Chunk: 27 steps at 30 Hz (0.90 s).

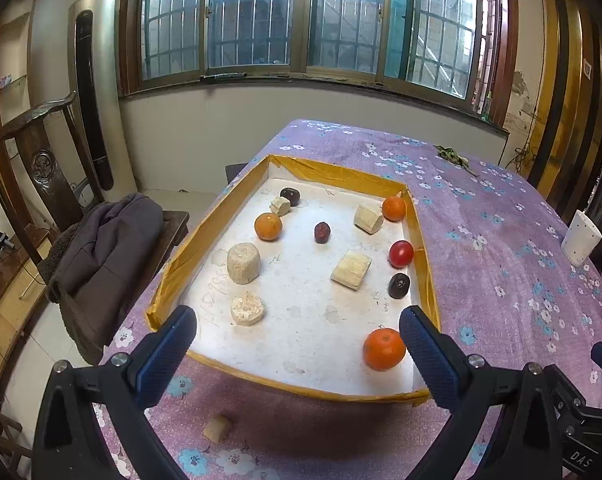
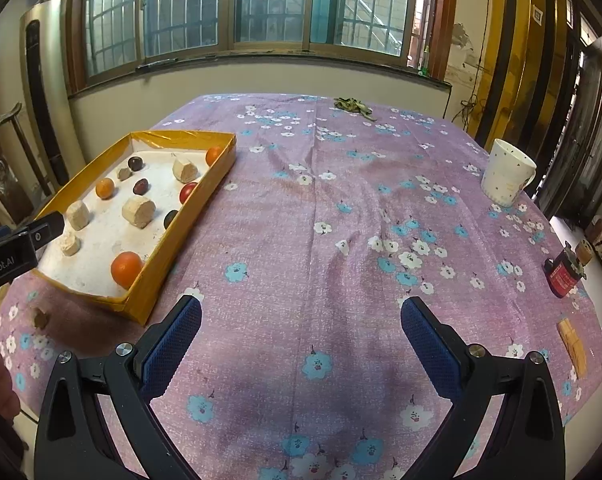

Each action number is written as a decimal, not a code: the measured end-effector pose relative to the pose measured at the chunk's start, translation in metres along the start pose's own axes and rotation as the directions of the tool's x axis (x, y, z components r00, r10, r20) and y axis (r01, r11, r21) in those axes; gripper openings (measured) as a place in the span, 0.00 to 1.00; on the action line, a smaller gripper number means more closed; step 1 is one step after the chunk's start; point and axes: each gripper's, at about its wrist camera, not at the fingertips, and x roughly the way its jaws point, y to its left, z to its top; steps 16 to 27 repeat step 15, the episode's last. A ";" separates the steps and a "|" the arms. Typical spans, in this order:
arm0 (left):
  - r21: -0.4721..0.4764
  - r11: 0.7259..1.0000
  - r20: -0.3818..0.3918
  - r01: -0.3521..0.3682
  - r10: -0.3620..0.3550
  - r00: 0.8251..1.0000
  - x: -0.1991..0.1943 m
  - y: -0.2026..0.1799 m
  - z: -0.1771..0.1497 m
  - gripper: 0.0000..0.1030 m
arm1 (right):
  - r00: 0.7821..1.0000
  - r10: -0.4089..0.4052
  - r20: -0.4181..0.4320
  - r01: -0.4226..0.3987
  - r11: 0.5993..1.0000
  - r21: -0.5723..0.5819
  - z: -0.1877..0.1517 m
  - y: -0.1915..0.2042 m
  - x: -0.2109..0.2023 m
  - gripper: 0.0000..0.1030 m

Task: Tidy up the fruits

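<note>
the left tool point(image 1: 297, 344) hovers low over the near end of the shallow yellow-rimmed cardboard tray point(image 1: 343, 173) by the table's left edge, its blue pads wide apart and empty. the right tool point(image 2: 301, 332) hangs over bare purple flowered tablecloth point(image 2: 341, 200), likewise spread, holding nothing. the large orange mandarin point(image 1: 383, 349) lies in the tray's near right corner, partly behind the left tool's right finger point(image 1: 429, 356). the tray wall partly hides a dark plum point(image 2: 170, 219).
</note>
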 end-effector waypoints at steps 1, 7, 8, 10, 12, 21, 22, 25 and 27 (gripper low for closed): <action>-0.003 1.000 0.002 0.003 -0.003 1.000 0.000 0.001 0.000 1.00 | 1.000 0.000 0.000 0.000 1.000 -0.001 0.000 0.000 0.000 0.98; -0.024 1.000 -0.005 0.014 -0.014 1.000 0.002 0.004 0.000 1.00 | 1.000 -0.001 -0.002 0.001 1.000 -0.010 0.000 0.002 0.000 0.98; -0.025 1.000 -0.007 0.015 -0.015 1.000 0.002 0.005 0.000 1.00 | 1.000 -0.001 -0.002 0.001 1.000 -0.011 0.000 0.003 0.001 0.98; -0.027 0.999 -0.007 0.018 -0.018 1.000 0.002 0.005 0.000 1.00 | 1.000 -0.001 -0.003 0.001 1.000 -0.012 -0.001 0.003 0.001 0.98; -0.022 1.000 -0.008 0.014 -0.014 1.000 0.002 0.005 0.000 1.00 | 1.000 -0.001 -0.004 0.001 1.000 -0.014 -0.001 0.004 0.000 0.98; -0.018 1.000 -0.021 0.013 -0.014 1.000 0.003 0.004 0.001 1.00 | 1.000 -0.002 -0.008 0.002 1.000 -0.015 -0.001 0.004 0.000 0.98; -0.018 1.000 -0.021 0.013 -0.014 1.000 0.003 0.004 0.001 1.00 | 1.000 -0.002 -0.008 0.002 1.000 -0.015 -0.001 0.004 0.000 0.98; -0.018 1.000 -0.021 0.013 -0.014 1.000 0.003 0.004 0.001 1.00 | 1.000 -0.002 -0.008 0.002 1.000 -0.015 -0.001 0.004 0.000 0.98; -0.018 1.000 -0.021 0.013 -0.014 1.000 0.003 0.004 0.001 1.00 | 1.000 -0.002 -0.008 0.002 1.000 -0.015 -0.001 0.004 0.000 0.98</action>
